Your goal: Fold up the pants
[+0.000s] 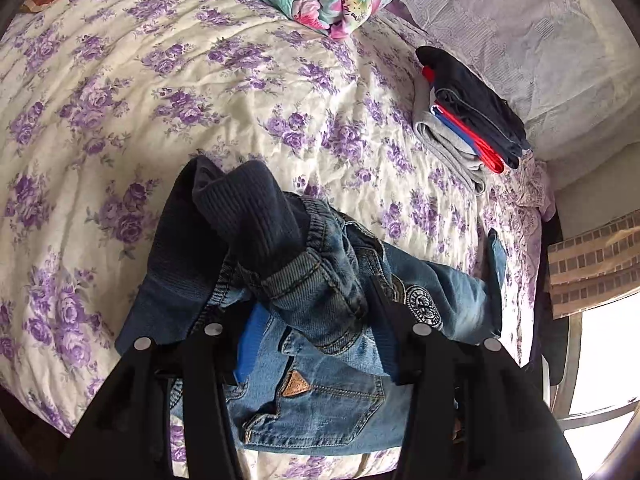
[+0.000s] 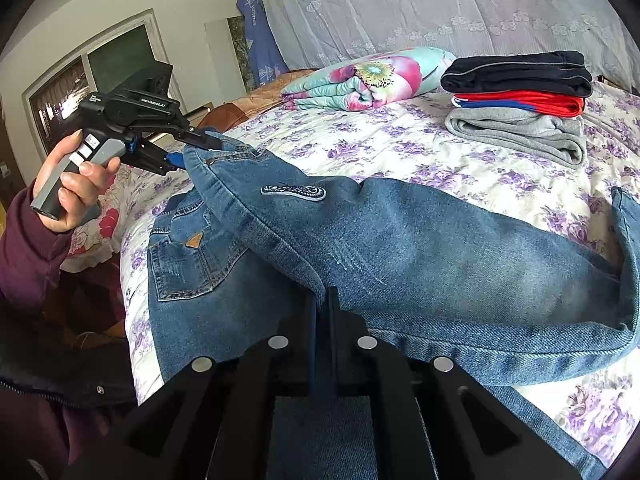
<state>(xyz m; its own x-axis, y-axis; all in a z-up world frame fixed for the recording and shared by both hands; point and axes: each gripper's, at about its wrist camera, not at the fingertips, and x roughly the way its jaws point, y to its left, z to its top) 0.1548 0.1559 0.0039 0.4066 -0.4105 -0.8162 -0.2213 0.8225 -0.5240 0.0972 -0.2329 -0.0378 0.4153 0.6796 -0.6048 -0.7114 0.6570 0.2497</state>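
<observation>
The jeans [image 2: 400,248] lay half-folded on the bed [image 2: 400,148], one leg doubled over. At nine o'clock the left gripper [image 2: 188,148] pinched the waistband; the right gripper [image 2: 323,300] was clamped on denim. Folds remained.

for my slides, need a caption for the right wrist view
Right gripper pinches the jeans' fold while left gripper holds their waistband on a floral bedspread.
</observation>
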